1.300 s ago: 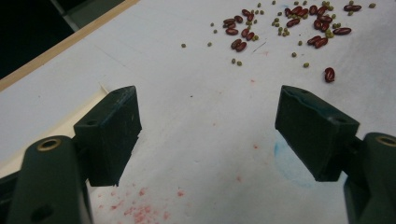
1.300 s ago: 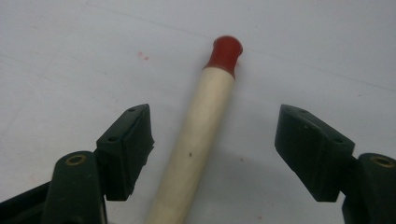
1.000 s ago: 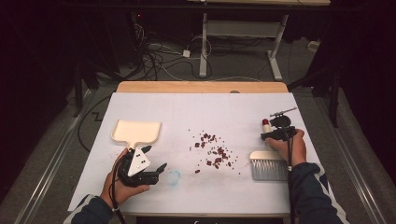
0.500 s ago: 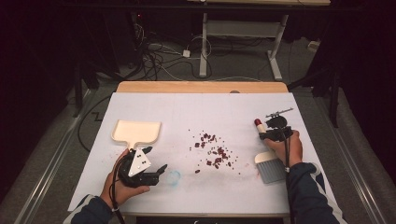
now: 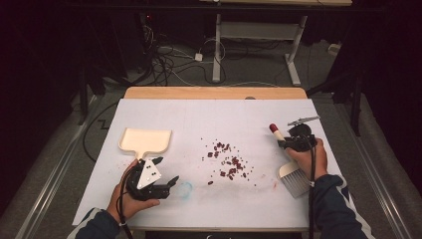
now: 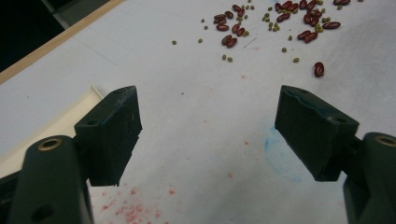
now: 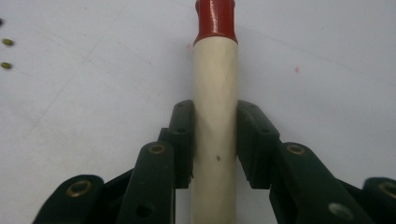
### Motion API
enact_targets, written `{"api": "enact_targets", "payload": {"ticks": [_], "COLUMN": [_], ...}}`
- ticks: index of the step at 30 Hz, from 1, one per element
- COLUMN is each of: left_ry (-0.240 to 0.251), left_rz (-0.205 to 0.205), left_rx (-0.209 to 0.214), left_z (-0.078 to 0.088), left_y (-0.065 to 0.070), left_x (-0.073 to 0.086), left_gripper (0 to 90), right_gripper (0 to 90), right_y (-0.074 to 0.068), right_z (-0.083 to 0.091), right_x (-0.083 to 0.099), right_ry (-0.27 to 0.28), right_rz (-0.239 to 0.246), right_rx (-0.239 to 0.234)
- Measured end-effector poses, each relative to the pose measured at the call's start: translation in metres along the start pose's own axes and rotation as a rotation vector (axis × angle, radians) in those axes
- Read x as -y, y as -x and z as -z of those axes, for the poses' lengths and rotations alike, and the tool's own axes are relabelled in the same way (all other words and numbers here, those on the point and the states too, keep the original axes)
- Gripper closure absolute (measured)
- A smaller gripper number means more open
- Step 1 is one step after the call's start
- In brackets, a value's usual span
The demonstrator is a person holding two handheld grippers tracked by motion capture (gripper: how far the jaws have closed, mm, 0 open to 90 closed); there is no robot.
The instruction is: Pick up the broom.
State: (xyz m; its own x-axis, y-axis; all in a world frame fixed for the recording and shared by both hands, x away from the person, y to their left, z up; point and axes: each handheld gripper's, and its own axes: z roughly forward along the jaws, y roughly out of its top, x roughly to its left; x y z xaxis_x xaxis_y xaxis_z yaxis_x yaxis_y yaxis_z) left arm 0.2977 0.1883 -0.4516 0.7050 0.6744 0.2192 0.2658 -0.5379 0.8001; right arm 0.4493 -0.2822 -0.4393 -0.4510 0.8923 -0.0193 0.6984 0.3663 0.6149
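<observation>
Red beans and small green ones point(image 5: 227, 160) lie scattered in the middle of the white table point(image 5: 219, 119); they also lie ahead of the left gripper's jaws point(image 6: 280, 21). My right gripper point(image 5: 291, 144) is shut on the cream handle point(image 7: 215, 107) of a hand brush with a red tip point(image 5: 273, 128). The brush's bristle head point(image 5: 294, 178) is near the person's wrist. My left gripper point(image 5: 164, 174) rests open on the table, nothing between its jaws, beside the handle of a cream dustpan point(image 5: 146, 141).
A blue smudge point(image 6: 285, 158) and red specks point(image 6: 130, 210) mark the table cover near the left gripper. The table's wooden far edge point(image 5: 214, 92) borders a floor with cables and a desk frame point(image 5: 254, 35) behind.
The right hand has turned the brush: its handle now points to the far left and the bristle head has swung toward the table's near edge. The left gripper has stayed put.
</observation>
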Motion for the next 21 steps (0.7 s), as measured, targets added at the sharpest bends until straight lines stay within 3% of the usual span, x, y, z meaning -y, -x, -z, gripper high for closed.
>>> {"api": "enact_targets", "payload": {"ticks": [1,2,6,7,8,10,11,13,14,15,21], "left_ry": [0.002,0.006,0.006,0.006,-0.003,-0.007,-0.003,0.007,0.015,0.015,0.055], "left_rz": [-0.004,-0.002,0.01,0.01,0.025,0.026,0.036,0.074,0.084,0.083,0.049], "left_rx": [-0.001,-0.002,-0.002,-0.002,0.015,0.03,0.046,0.091,0.107,0.119,0.222], "left_z": [0.001,0.001,0.001,0.001,0.0,-0.001,-0.001,-0.003,-0.004,-0.005,-0.018], "left_y": [0.0,0.0,0.0,0.0,-0.001,0.0,0.002,0.005,0.007,0.009,0.035], "left_x": [0.0,0.0,-0.003,-0.003,-0.004,-0.008,-0.011,-0.017,-0.022,-0.026,-0.065], "left_gripper": [22.1,22.5,22.4,21.7,20.5,20.1,20.1,20.1,20.2,20.2,20.2], "right_gripper": [70.0,70.0,70.1,70.1,70.2,70.3,70.3,70.3,70.4,70.4,70.3], "right_y": [0.0,0.005,0.004,0.004,0.003,0.002,0.001,0.0,-0.004,-0.004,-0.017], "right_z": [0.0,0.012,0.033,0.033,0.042,0.045,0.056,0.061,0.07,0.07,0.097], "right_x": [0.0,0.002,0.006,0.006,0.008,0.008,0.009,0.009,0.009,0.009,0.007], "right_ry": [0.0,0.057,0.144,0.144,0.175,0.186,0.23,0.25,0.288,0.288,0.405], "right_rz": [0.0,-0.017,-0.01,-0.01,-0.001,0.003,0.01,0.011,0.018,0.018,0.024], "right_rx": [0.0,-0.025,-0.023,-0.023,-0.019,-0.021,-0.019,-0.016,-0.017,-0.017,-0.044]}}
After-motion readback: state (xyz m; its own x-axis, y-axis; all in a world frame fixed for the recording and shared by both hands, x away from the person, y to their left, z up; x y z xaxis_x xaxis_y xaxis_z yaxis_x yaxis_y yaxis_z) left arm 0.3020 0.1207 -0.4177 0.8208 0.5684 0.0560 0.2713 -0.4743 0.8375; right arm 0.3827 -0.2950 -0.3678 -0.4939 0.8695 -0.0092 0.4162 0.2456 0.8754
